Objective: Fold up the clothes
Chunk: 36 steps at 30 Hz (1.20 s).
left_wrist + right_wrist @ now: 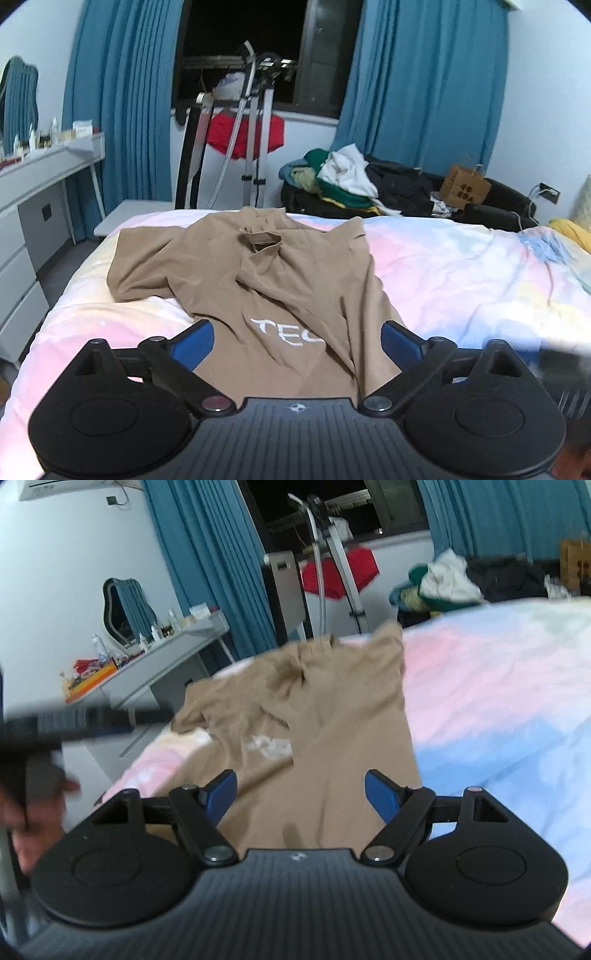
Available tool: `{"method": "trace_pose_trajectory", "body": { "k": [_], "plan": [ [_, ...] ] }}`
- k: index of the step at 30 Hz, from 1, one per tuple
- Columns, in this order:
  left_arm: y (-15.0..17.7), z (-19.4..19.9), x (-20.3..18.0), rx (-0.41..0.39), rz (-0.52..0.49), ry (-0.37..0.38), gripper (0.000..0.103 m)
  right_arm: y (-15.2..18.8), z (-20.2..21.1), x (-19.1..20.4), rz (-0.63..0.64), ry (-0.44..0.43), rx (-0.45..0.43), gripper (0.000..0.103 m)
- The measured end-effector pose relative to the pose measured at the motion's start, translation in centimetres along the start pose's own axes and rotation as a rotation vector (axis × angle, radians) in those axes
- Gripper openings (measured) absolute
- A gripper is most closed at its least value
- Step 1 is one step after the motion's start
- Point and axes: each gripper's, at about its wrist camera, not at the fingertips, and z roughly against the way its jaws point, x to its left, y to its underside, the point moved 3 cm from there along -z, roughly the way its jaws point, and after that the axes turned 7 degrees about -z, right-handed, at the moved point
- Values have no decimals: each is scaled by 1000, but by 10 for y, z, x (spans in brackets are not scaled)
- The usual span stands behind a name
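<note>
- The tan T-shirt (258,280) lies on the bed (461,280), print side up, collar toward the far edge near the window, hem toward the cameras.
- One long side looks already turned in: on the right a band of fabric lies over the body, with a ridge running down beside the white lettering (284,330). I'd call that the first fold, roughly laid.
- The other side is not done: that sleeve (144,269) sprawls out, rumpled, onto the pastel cover.
- Left tongs (297,341) stand wide apart above the lower part of the shirt, nothing between the blue pads.
- Right tongs (301,794) are spread too, cloth under them but not pinched as far as I can see; the right view is blurred.
- A hand (33,812) with the other tool shows at that view's left edge.
- Still to do, by my reckoning: fold in the sprawled sleeve, smooth the collar, then fold the length. Early days.
- More clothes (343,177) are heaped beyond the bed, untouched.
</note>
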Motion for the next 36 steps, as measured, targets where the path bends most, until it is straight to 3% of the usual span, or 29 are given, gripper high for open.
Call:
{"method": "trace_pose_trajectory", "body": {
  "k": [7, 11, 15, 22, 29, 36],
  "plan": [
    [22, -4, 9, 14, 46, -7, 100, -61, -4, 27, 38, -12, -112, 79],
    [29, -14, 16, 39, 59, -17, 100, -49, -16, 15, 25, -25, -175, 79],
    [35, -22, 22, 71, 74, -29, 100, -23, -32, 7, 29, -13, -81, 79],
    [39, -34, 32, 106, 99, -66, 100, -32, -15, 3, 20, -37, -135, 79],
    [25, -65, 80, 137, 302, -128, 100, -32, -16, -17, -73, -23, -111, 79],
    [6, -105, 165, 97, 638, -175, 99, -33, -9, -43, -198, -20, -107, 80]
  ]
}}
